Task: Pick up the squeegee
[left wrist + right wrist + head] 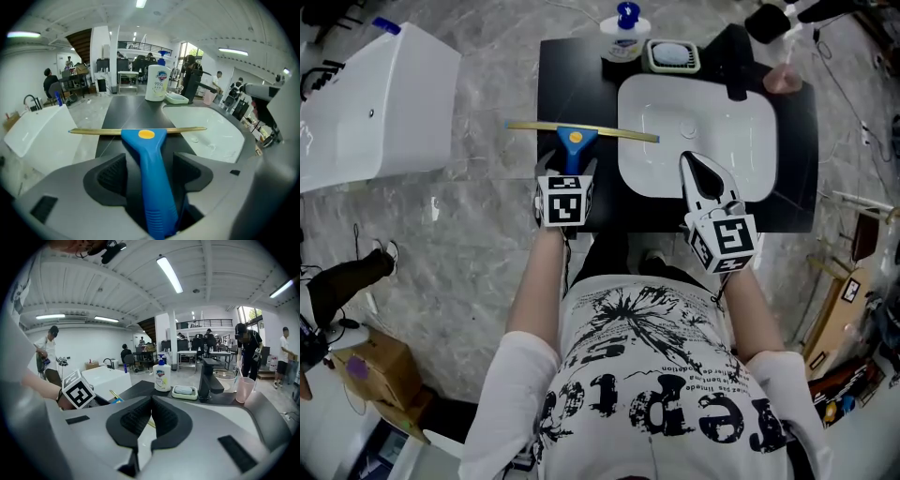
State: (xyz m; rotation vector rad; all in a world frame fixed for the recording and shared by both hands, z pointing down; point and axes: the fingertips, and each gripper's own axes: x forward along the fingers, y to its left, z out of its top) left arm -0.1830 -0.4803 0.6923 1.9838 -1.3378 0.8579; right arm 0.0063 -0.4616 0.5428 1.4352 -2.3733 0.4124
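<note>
Squeegee handle and left tool overlap in the head view, where the tool's marker cube covers most of its jaws and the near end of the blue handle. The left gripper view fills that in, though there the butt of the handle runs down out of sight into the throat of the tool. In the right gripper view only a sliver of the brass-coloured blade and a scrap of blue show beside the other marker cube, and the people in the room behind are too small to make out. The squeegee lies flat on the black worktop, handle toward the person and blade crosswise. The blade's left end juts past the worktop's edge and its right end reaches the rim of the white basin. The left tool is spread wide and straddles the handle, with a dark gap between each pad and the plastic, so it has no grasp on it. The right tool hangs over the near side of the basin, and its own view shows the ribbed pads clenched together with nothing between them. A soap bottle, a soap dish, a black tap and a pink cup line the far edge of the worktop.
</note>
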